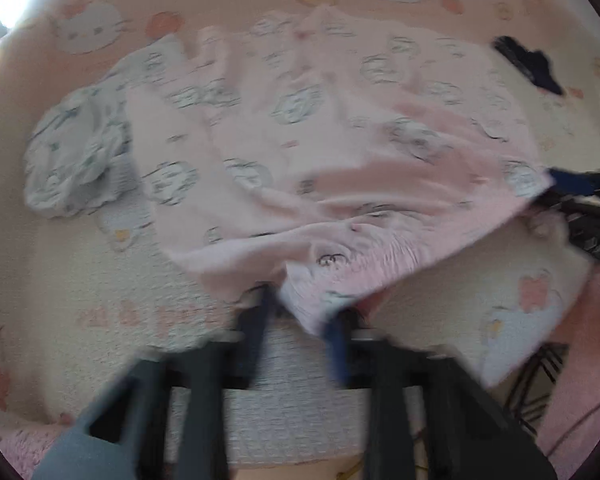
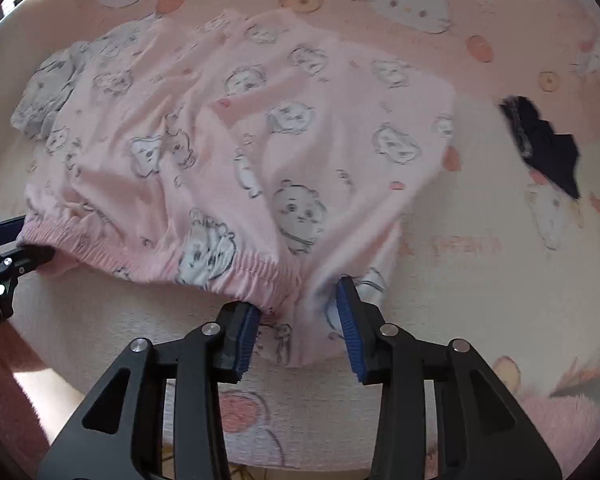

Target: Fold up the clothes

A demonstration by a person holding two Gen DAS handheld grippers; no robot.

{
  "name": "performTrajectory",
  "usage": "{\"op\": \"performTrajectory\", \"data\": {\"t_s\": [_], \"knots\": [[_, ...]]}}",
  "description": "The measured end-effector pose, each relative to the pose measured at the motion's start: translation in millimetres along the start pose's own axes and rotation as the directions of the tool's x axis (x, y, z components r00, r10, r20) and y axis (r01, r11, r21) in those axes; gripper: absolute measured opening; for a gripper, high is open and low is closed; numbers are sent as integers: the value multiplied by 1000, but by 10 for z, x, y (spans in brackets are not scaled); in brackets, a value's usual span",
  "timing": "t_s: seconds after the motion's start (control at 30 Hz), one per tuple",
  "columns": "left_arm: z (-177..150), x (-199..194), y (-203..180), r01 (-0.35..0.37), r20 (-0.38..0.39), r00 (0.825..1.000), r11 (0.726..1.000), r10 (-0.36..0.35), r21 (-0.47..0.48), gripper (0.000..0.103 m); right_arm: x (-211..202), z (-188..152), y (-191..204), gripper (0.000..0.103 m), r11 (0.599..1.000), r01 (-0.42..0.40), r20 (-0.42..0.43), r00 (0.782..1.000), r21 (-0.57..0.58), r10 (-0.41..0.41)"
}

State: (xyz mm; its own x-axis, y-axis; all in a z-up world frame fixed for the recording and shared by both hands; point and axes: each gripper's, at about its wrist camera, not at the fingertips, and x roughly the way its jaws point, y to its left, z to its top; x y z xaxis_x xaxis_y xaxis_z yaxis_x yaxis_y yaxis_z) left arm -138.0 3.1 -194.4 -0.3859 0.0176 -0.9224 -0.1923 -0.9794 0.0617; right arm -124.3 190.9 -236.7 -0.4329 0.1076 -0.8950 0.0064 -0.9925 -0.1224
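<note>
Left gripper (image 1: 300, 312) angled steeply down, jaws nearly closed on cloth, right gripper (image 2: 298, 320) angled down, jaws parted around bunched fabric

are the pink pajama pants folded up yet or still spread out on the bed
Spread out, not neatly folded. The pink pajama pants lie wide and wrinkled across the bedspread, their elastic waistband stretched along the near edge.

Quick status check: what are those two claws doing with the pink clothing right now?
Left gripper and right gripper each at the pink pajama bottoms' waistband, cloth between the fingers. Bottoms spread on the bedspread. Dark garment off to the side, not in the way.
</note>
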Motion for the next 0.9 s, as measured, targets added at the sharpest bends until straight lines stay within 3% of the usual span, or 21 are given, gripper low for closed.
{"op": "performTrajectory", "data": {"t_s": [0.1,0.2,0.27,0.4,0.47,0.6,0.63,0.7,0.77,0.8,0.87,0.9], "knots": [[54,-290,182,67,120,991,993,-55,-99,11,-136,39,-118,37,996,82,91,992,24,-84],[96,-689,258,61,267,963,993,-31,-104,11,-415,67,-149,41,985,166,234,957,42,-171],[88,-797,328,60,296,955,991,-22,-119,12,-528,81,-104,61,974,226,296,928,33,-225],[-9,-537,497,64,204,979,977,-22,-205,12,-108,-24,-87,55,987,154,45,987,-42,-152],[-50,-408,574,87,163,986,963,-46,-256,12,-21,-124,-155,52,996,94,-44,995,-13,-94],[-5,-547,573,120,246,968,956,-53,-267,14,-233,-207,-113,52,990,126,12,992,-67,-126],[14,-607,571,119,274,961,958,-45,-262,14,-357,-201,-120,52,984,172,79,983,-53,-168],[10,-727,591,137,332,942,962,-52,-238,14,-654,-170,-172,52,965,260,230,939,2,-254],[35,-754,673,185,351,932,951,-89,-250,14,-805,-115,-319,62,960,270,281,919,69,-278],[38,-723,686,203,341,934,947,-111,-249,14,-782,-92,-396,62,962,258,259,927,86,-271],[35,-659,616,176,310,946,957,-98,-233,15,-628,-100,-472,62,973,213,175,958,87,-225],[34,-627,581,162,295,951,961,-92,-224,15,-525,-115,-461,62,986,148,114,981,75,-156]]}}
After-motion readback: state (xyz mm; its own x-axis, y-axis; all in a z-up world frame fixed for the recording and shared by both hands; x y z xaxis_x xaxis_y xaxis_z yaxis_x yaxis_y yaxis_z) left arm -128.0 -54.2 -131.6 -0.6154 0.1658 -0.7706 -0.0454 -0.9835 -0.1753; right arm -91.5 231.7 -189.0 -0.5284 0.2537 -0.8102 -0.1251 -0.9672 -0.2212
